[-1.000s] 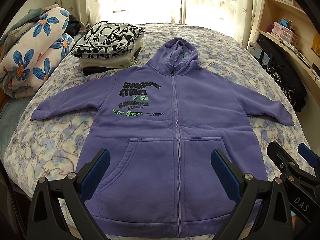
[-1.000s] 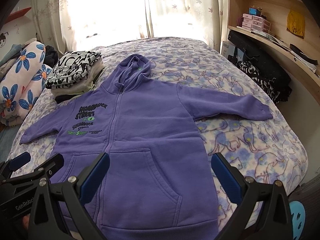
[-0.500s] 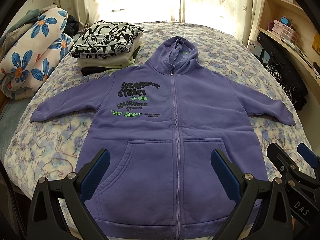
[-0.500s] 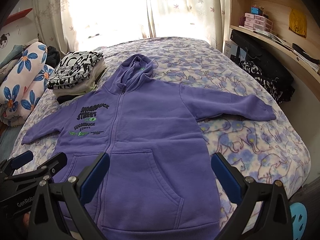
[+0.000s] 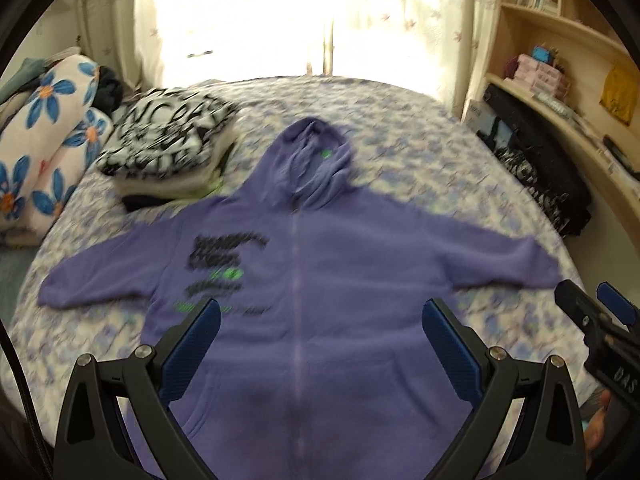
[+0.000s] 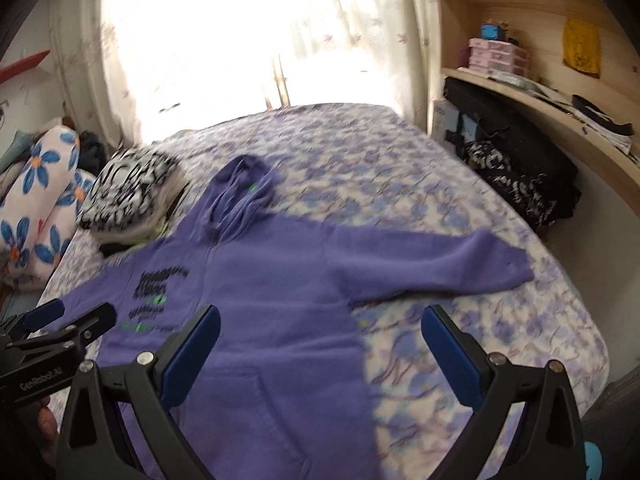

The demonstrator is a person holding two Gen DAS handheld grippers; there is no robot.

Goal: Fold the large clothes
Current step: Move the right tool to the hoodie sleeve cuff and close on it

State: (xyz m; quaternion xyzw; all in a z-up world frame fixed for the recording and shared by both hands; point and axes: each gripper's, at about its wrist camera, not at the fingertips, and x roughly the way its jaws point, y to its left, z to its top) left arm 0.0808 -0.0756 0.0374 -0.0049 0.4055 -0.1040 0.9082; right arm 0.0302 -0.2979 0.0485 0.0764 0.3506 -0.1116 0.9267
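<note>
A purple zip hoodie point(image 5: 320, 280) lies flat and face up on the bed, hood toward the window and both sleeves spread out. In the right wrist view the hoodie point(image 6: 260, 292) fills the lower left, its right sleeve point(image 6: 432, 264) stretching across the bedspread. My left gripper point(image 5: 320, 348) hovers open above the hoodie's lower body, nothing between its blue pads. My right gripper point(image 6: 320, 348) is open too, over the hoodie's right side and the bedspread. Each gripper shows at the other view's edge. Both views are motion-blurred.
A stack of folded clothes point(image 5: 168, 148) with a black-and-white top sits left of the hood. A flowered duvet roll point(image 5: 40, 132) lies at the far left. The bed point(image 6: 500, 320) has a purple patterned spread. Dark bags point(image 6: 520, 176) and wooden shelves point(image 6: 540, 92) line the right wall.
Both cameras have tilted up and pulled back, so the hoodie sits lower in view and more window and shelf shows. The hoodie itself has not moved. Both grippers stayed open.
</note>
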